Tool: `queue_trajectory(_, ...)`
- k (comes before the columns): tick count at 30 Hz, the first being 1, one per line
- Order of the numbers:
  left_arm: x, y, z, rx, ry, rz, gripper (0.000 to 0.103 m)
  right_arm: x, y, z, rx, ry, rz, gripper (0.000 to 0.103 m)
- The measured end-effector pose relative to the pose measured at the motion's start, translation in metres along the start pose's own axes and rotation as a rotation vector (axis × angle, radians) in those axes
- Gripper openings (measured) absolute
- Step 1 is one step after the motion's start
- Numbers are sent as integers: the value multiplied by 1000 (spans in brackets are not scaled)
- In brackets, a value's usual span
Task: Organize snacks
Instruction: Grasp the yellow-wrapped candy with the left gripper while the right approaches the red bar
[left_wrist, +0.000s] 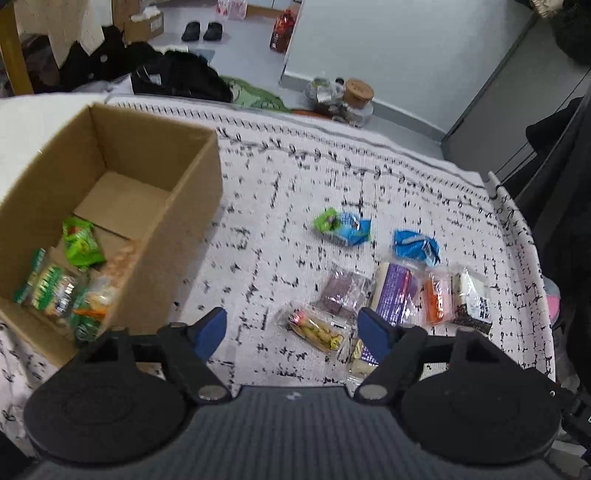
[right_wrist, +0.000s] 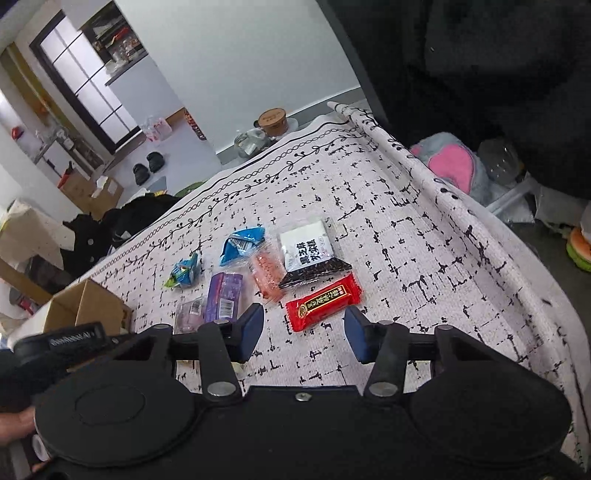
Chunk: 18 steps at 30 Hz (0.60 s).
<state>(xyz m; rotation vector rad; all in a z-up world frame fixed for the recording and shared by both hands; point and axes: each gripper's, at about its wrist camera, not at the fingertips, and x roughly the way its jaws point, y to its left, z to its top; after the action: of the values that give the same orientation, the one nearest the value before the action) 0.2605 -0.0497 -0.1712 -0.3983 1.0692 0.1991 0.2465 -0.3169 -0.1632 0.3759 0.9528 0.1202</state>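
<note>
A cardboard box (left_wrist: 155, 122) stands at the left on the patterned cloth, with several green snack packs (left_wrist: 79, 247) inside. Loose snacks lie to its right: blue packets (left_wrist: 343, 227), a brown one (left_wrist: 345, 291), a purple one (left_wrist: 397, 291), an orange one (left_wrist: 437, 299). My left gripper (left_wrist: 293, 328) is open low over the cloth, a clear packet of yellow sticks (left_wrist: 317, 328) lying between its fingers, untouched. My right gripper (right_wrist: 304, 325) is open just short of a red packet (right_wrist: 323, 302). Beyond that lie a white-and-black packet (right_wrist: 312, 254) and a pink-orange one (right_wrist: 267, 273).
The cloth's edge (right_wrist: 424, 173) drops off at the right, with a pink plush item (right_wrist: 450, 162) beyond it. A cork-lidded jar (left_wrist: 356, 92) and black clothes (left_wrist: 181, 77) sit past the far edge. The left gripper's body (right_wrist: 62, 343) shows beside the box (right_wrist: 85, 299).
</note>
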Motion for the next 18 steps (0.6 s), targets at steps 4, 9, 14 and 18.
queue_trajectory(4, 17, -1, -1, -18, 39, 8, 71, 13, -5, 1, 47, 18, -9, 49)
queue_trajectory(9, 33, 0, 0, -16, 61, 8, 69, 27, -6, 1, 64, 51, -16, 50)
queue_trajectory(14, 52, 3, 0, -42, 103, -8, 65, 43, -9, 1, 106, 80, -38, 50)
queue_trajectory(18, 64, -1, 0, -36, 122, -23, 61, 57, -5, 2, 120, 87, -57, 50)
